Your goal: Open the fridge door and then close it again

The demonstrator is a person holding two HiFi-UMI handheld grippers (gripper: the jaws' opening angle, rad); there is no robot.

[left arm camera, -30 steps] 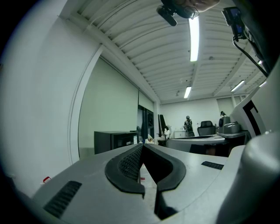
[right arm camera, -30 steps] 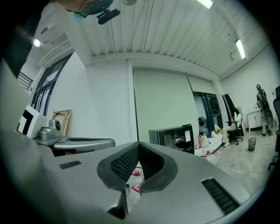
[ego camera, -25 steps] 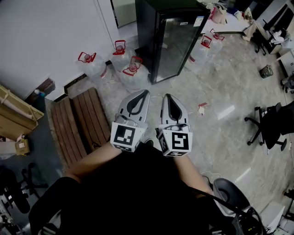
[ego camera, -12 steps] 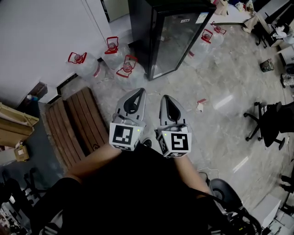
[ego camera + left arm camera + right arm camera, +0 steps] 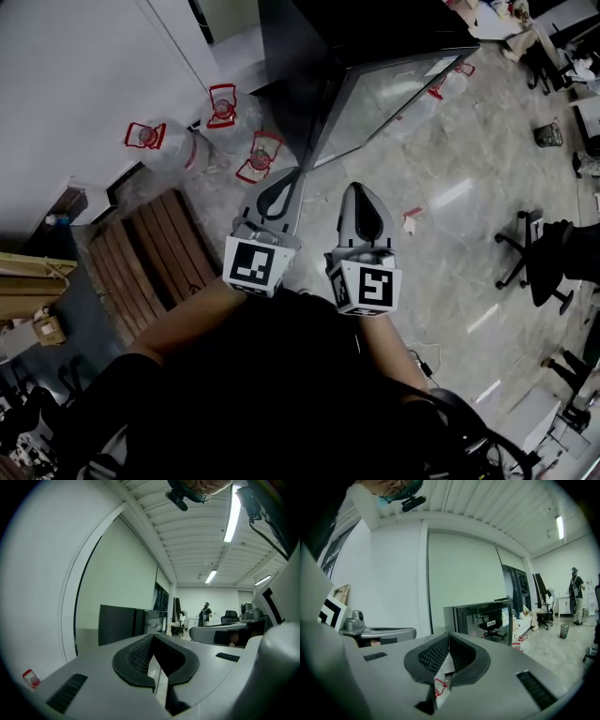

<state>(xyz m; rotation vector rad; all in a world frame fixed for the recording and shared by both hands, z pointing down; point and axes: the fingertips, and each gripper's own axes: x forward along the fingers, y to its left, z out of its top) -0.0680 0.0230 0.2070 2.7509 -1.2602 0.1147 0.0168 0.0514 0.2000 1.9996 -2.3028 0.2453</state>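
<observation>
The black fridge (image 5: 309, 56) with its glass door (image 5: 394, 89) stands at the top of the head view, and the door looks closed. My left gripper (image 5: 292, 178) is shut and empty, its tip just short of the fridge's near bottom corner. My right gripper (image 5: 362, 190) is also shut and empty, a little further back, over the floor in front of the door. In the left gripper view the fridge (image 5: 117, 624) shows as a dark box beyond the closed left gripper (image 5: 152, 637). The right gripper view shows the fridge's glass front (image 5: 485, 617) beyond the closed right gripper (image 5: 448, 634).
Water jugs with red handles (image 5: 258, 157) (image 5: 147, 136) (image 5: 221, 103) stand left of the fridge by the white wall. A wooden pallet (image 5: 155, 246) lies at the left. Office chairs (image 5: 539, 253) are at the right. A paper scrap (image 5: 409, 223) lies on the floor.
The person has stepped closer to the fridge, which now fills more of the top of the head view. Both grippers have moved forward, still shut; the left tip now reaches the fridge's base.
</observation>
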